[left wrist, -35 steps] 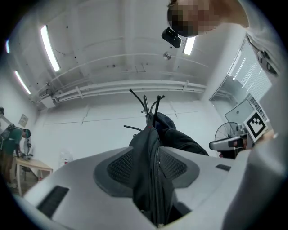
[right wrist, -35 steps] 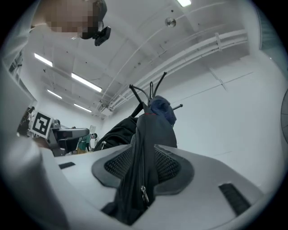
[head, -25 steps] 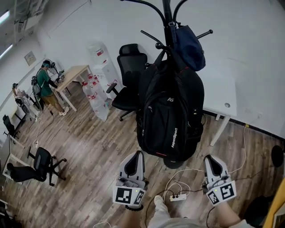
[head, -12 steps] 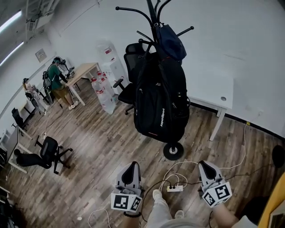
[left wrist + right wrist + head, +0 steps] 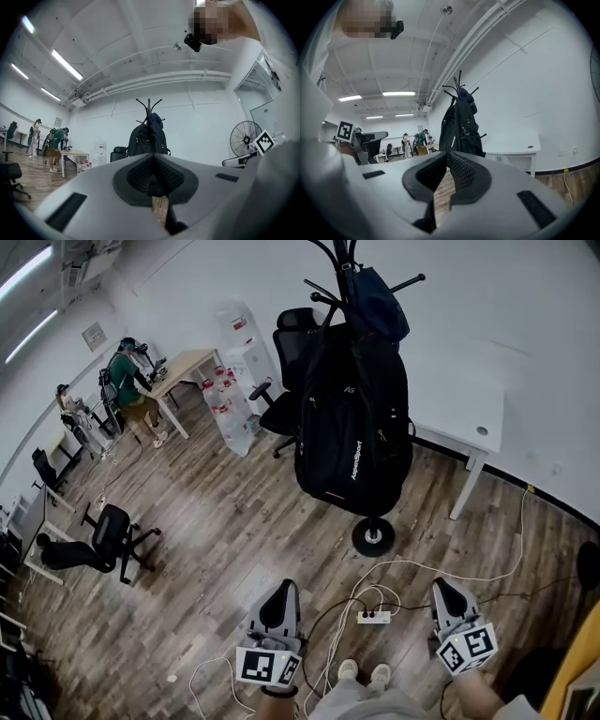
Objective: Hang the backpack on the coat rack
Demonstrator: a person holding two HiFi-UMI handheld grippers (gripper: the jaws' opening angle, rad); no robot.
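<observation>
- hanging from the upper arms of the coat rack [image 5: 372, 537], the black backpack [image 5: 354, 423] was clear of the floor and lay against the pole; which hook bore its strap could not be made out.
- a dark blue bag [image 5: 380, 306] sat on the rack above it, touching its top.
- the left tool [image 5: 278, 589] was low by the person's feet, well apart from the backpack, its jaws fully together with nothing in them.
- the right tool [image 5: 443, 587] was likewise low and well apart, its jaws narrow, meeting at the tips as far as could be seen, and empty.
- judged from this, the hanging step looked done, and the moment belonged to the end of the task, not to a grasp.
- the next move called for little: keeping both tools off the backpack so it was not nudged off its hook, and minding the power strip [image 5: 373, 617] and cables on the floor near the feet.
</observation>
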